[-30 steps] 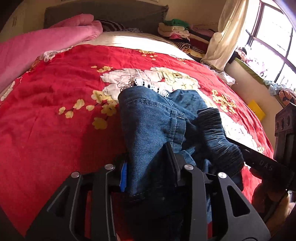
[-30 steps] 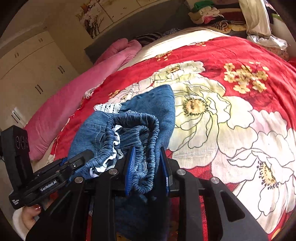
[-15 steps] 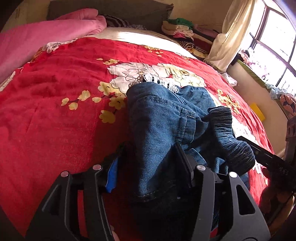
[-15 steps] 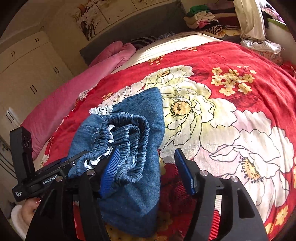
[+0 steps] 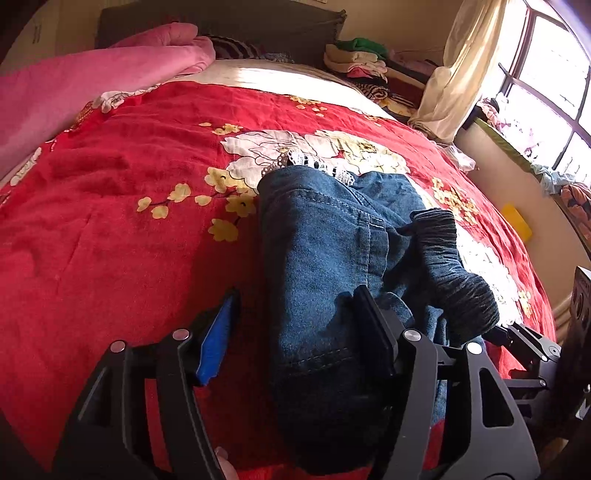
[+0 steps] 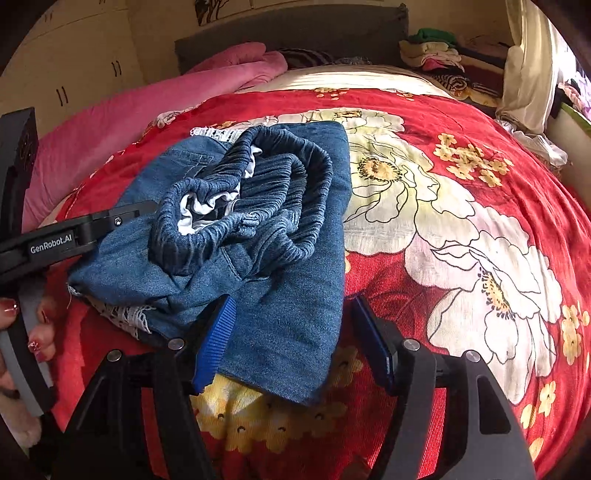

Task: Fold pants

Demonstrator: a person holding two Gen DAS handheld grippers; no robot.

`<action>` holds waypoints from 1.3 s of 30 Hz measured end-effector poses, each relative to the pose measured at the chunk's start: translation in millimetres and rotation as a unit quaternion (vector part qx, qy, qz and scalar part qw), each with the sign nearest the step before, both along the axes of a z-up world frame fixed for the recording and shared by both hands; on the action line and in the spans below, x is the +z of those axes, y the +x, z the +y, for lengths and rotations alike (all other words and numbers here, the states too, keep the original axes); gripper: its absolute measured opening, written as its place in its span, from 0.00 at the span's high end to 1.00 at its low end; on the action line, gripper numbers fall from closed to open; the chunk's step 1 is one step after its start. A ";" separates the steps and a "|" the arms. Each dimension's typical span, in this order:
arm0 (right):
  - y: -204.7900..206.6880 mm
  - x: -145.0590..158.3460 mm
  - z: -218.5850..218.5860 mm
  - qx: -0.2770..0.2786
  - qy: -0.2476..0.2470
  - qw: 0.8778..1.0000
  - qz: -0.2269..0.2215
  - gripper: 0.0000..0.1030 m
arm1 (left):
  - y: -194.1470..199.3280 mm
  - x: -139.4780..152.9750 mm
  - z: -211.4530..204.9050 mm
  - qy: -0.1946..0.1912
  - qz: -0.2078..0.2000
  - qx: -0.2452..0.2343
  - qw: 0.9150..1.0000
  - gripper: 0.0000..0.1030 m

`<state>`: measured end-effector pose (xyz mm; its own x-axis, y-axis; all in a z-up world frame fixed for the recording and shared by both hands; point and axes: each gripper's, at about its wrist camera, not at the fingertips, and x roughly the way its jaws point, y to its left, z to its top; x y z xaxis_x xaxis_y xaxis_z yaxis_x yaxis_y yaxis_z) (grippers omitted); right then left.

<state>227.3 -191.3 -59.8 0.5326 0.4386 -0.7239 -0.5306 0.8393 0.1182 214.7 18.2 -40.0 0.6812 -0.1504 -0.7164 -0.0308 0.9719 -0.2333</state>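
Note:
The blue denim pants (image 6: 280, 236) lie in a folded bundle on the red floral bedspread (image 6: 461, 258), elastic waistband (image 6: 258, 177) bunched on top and white lace trim poking out. My right gripper (image 6: 293, 339) stands open at the bundle's near edge; the denim lies between its fingers and the blue pads (image 6: 216, 339) do not press it. My left gripper (image 5: 295, 332) has its jaws opening around the pants (image 5: 317, 266); its left pad (image 5: 216, 343) is clear of the cloth. Each gripper shows in the other's view: left gripper (image 6: 55, 243) held by a hand (image 6: 37, 332), right gripper (image 5: 524, 343).
A pink quilt (image 5: 74, 85) runs along the bed's left side. At the head stand a dark headboard (image 6: 295, 33) and a pile of folded clothes (image 5: 354, 59). A cream curtain (image 5: 458, 74) and a window (image 5: 546, 74) are on the right, wardrobes (image 6: 74, 74) on the left.
Both grippers have opened and let go of the denim. The right gripper rolled and drew back, and the bundle now rests on the bedspread.

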 end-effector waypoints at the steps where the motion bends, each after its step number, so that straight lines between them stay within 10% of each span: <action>1: -1.1 2.4 -2.1 0.000 0.005 1.000 0.001 0.38 | -1.9 0.8 1.3 -0.002 0.000 0.001 1.000 0.44; 26: -78.8 83.1 -61.0 -0.045 0.086 0.992 -0.076 0.09 | -87.5 70.4 -8.2 0.016 -0.068 -0.009 0.998 0.10; 39: -115.3 80.4 -67.4 -0.044 0.060 0.994 -0.082 0.05 | -136.9 46.9 -25.7 0.039 -0.041 -0.002 0.998 0.09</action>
